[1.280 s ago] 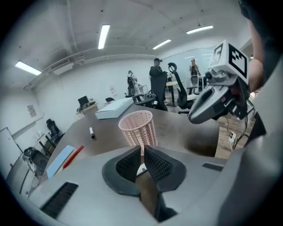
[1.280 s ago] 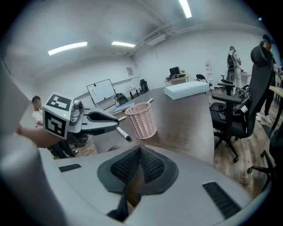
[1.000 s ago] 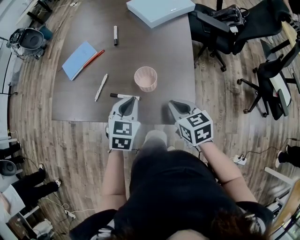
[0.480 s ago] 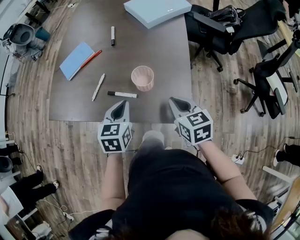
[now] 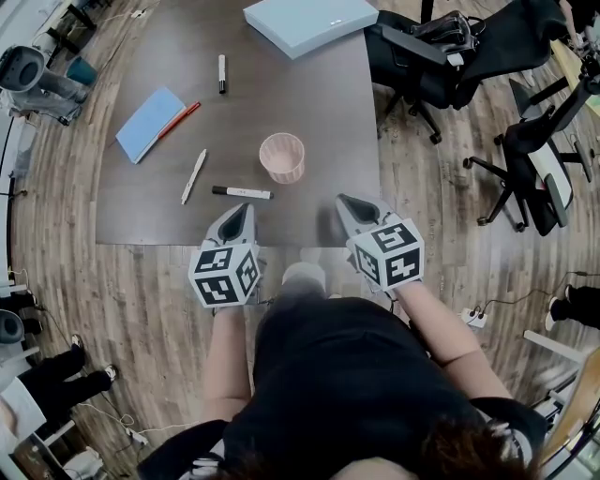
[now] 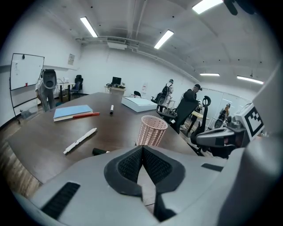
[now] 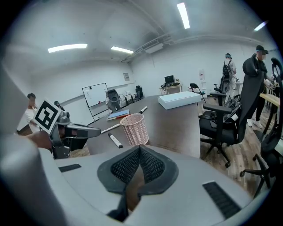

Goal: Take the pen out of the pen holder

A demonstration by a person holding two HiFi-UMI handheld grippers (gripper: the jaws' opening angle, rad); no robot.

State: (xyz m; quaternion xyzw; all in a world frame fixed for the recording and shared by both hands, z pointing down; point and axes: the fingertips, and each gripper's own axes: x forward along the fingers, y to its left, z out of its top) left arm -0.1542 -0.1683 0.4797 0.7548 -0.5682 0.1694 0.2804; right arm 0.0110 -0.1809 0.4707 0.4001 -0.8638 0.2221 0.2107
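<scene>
The fingers (image 6: 128, 167) of my left gripper (image 5: 240, 212) are shut tight, tip to tip, and hold nothing. The fingers (image 7: 152, 165) of my right gripper (image 5: 346, 202) are shut tight too, and they hold nothing. Both grippers sit at the near edge of the table (image 5: 328, 122) and point at the pen holder (image 5: 282, 157).

The pen holder is a pink cup with a net pattern. It stands upright, a little way in front of my fingers. From above I see only its pink bottom inside.

A black and white marker (image 5: 241, 192) lies flat on the table just beside the pen holder, between it and my left gripper. A white pen (image 5: 194, 176) lies further to the left. A blue notebook (image 5: 148, 123) lies past that, with a red pen (image 5: 178, 119) along its edge. Another marker (image 5: 222, 73) lies far back, near a pale blue box (image 5: 309, 21).
</scene>
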